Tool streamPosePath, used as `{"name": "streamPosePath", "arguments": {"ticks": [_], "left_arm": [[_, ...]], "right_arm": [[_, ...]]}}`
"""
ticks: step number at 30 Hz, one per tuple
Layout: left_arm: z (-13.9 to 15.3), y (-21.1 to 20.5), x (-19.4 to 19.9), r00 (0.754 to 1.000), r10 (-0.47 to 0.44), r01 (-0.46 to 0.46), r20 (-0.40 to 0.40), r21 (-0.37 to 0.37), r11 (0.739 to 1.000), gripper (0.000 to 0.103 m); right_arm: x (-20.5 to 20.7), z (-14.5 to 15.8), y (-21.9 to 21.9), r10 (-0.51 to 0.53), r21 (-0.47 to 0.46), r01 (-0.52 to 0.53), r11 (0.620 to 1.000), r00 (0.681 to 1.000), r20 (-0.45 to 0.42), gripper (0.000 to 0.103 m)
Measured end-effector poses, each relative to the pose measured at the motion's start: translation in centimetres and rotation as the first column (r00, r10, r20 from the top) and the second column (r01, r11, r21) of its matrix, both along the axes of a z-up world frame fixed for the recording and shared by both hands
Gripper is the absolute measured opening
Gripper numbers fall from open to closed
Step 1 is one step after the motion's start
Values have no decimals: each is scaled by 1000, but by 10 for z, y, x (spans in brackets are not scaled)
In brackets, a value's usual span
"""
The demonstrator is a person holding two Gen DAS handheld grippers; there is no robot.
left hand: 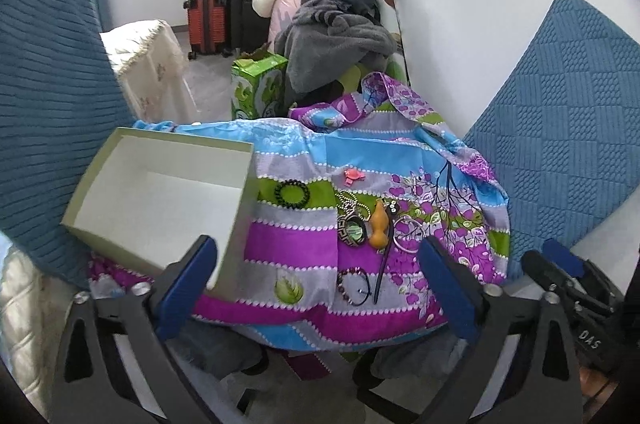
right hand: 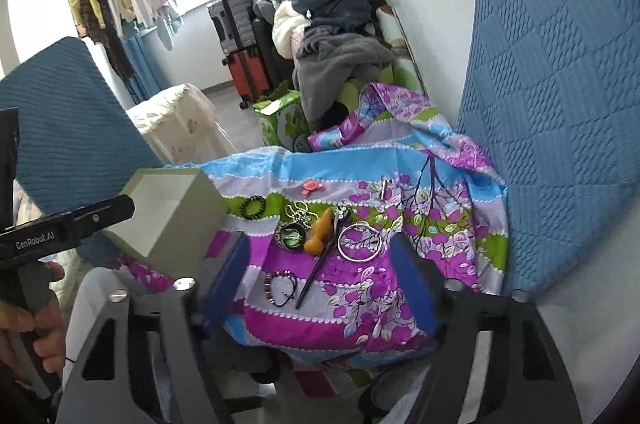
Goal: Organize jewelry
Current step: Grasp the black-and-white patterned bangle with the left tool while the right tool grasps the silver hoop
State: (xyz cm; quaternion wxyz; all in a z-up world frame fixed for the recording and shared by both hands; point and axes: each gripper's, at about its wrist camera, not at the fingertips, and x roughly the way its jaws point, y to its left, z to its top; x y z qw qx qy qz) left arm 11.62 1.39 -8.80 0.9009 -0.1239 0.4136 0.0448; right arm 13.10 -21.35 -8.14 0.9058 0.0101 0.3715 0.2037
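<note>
Jewelry lies on a bright patterned cloth (left hand: 288, 240): a black hair tie (left hand: 291, 193), pink clip (left hand: 352, 177), round pendant on a chain (left hand: 352, 226), orange gourd (left hand: 378, 226), silver bangles (left hand: 408, 234), beaded bracelet (left hand: 354, 282) and black hair stick (left hand: 382, 272). An open pale green box (left hand: 160, 192) stands at the cloth's left end. My left gripper (left hand: 316, 256) is open above the cloth's near edge, its left pad in front of the box corner. My right gripper (right hand: 320, 248) hovers open over the bracelet (right hand: 280, 286) and stick (right hand: 316, 272), touching neither.
Blue quilted cushions flank the cloth at the left (left hand: 48, 96) and right (left hand: 560, 128). Behind are a green carton (left hand: 256, 88), a pile of clothes (left hand: 336, 32), suitcases (left hand: 208, 20) and a cream-covered stool (left hand: 148, 64). A hand (right hand: 40, 304) holds the left gripper's handle.
</note>
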Motion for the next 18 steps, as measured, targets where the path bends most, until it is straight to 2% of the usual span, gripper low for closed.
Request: {"name": "streamPosePath", "arguments": {"ticks": [3, 5, 10, 15, 17, 18], "left_arm": [[-15, -4, 17, 1000, -29, 29, -9, -16, 999, 91], [-26, -7, 29, 998, -51, 50, -26, -29, 998, 79], [-58, -15, 55, 993, -96, 91, -67, -68, 993, 65], [-91, -21, 78, 983, -134, 121, -126, -103, 987, 53], [-103, -23, 86, 977, -151, 135, -148, -116, 984, 42], [-109, -24, 90, 975, -157, 140, -160, -115, 983, 41]], "right_arm": [[19, -18, 0, -16, -17, 16, 1000, 1000, -16, 60], [31, -32, 0, -22, -32, 21, 999, 999, -29, 56], [59, -63, 0, -26, -75, 24, 997, 999, -23, 58], [82, -100, 5, -5, -113, -4, 994, 997, -72, 60], [88, -114, 9, 4, -127, -16, 992, 996, -94, 61], [92, -121, 11, 10, -131, -24, 991, 994, -105, 61]]}}
